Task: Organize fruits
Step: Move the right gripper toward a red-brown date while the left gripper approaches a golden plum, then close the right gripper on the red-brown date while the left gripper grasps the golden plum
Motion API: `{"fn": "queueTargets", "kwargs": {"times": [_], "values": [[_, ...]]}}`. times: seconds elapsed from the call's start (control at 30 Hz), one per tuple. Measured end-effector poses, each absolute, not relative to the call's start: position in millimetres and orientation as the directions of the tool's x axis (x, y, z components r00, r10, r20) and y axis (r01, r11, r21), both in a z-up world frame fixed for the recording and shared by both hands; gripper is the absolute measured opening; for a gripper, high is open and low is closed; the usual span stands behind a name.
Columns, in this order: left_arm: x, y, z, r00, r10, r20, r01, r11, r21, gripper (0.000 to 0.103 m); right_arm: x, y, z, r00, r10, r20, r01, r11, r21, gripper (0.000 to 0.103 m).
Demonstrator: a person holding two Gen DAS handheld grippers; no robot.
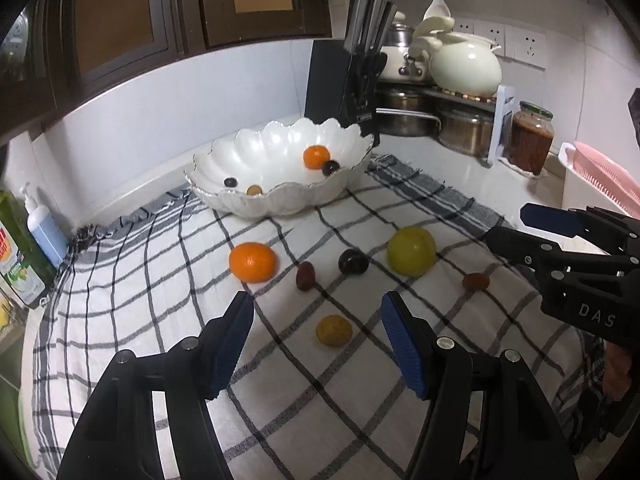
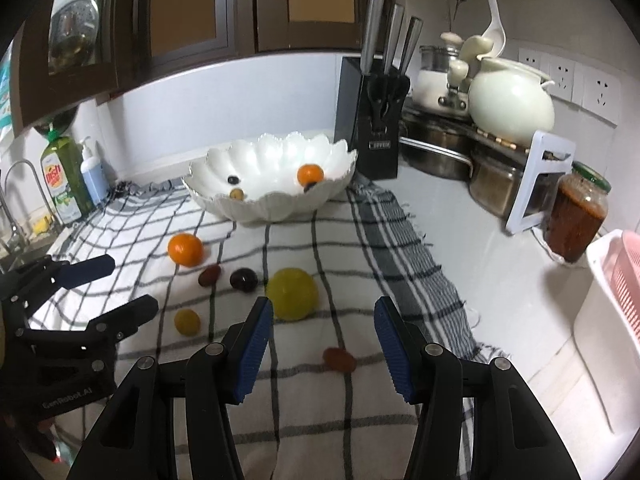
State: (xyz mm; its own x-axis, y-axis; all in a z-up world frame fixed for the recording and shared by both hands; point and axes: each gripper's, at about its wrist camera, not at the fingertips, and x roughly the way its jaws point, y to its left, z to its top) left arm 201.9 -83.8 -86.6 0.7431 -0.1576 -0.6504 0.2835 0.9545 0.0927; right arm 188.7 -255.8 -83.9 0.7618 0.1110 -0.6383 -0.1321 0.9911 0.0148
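White scalloped bowl [image 1: 280,176] holds four fruits; six lie on the checked cloth [image 1: 160,280]. Left gripper [image 1: 316,344] and right gripper [image 2: 324,344] spread, empty.

A white scalloped bowl [image 1: 280,184] sits upright at the back of the checked cloth [image 1: 160,280], holding one orange [image 1: 316,157] and three small fruits. In front lie loose an orange [image 1: 253,262], a yellow-green fruit [image 1: 411,251], a dark plum [image 1: 353,262], two reddish small fruits and a yellow one [image 1: 333,331].
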Motion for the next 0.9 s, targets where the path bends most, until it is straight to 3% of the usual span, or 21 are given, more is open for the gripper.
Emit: {"fn": "queueTargets", "kwargs": {"times": [0.23, 0.57, 0.9], "values": [[208.5, -84.9, -105.6, 0.717, -0.153, -0.680, 0.289, 0.953, 0.091, 0.065, 193.4, -255.3, -104.2, 0.726, 0.119, -0.677, -0.133, 0.991, 0.031, 0.054], [218.3, -88.9, -127.6, 0.675, -0.159, -0.721, 0.304, 0.950, 0.076, 0.056, 200.7, -259.0, -127.6, 0.685, 0.103, -0.721, -0.107, 0.993, 0.041, 0.052], [229.6, -92.0, -141.7, 0.640, -0.167, -0.750, 0.312, 0.949, 0.055, 0.046, 211.6, -266.6, -143.3, 0.653, 0.101, -0.751, -0.071, 0.995, 0.072, 0.042]]}}
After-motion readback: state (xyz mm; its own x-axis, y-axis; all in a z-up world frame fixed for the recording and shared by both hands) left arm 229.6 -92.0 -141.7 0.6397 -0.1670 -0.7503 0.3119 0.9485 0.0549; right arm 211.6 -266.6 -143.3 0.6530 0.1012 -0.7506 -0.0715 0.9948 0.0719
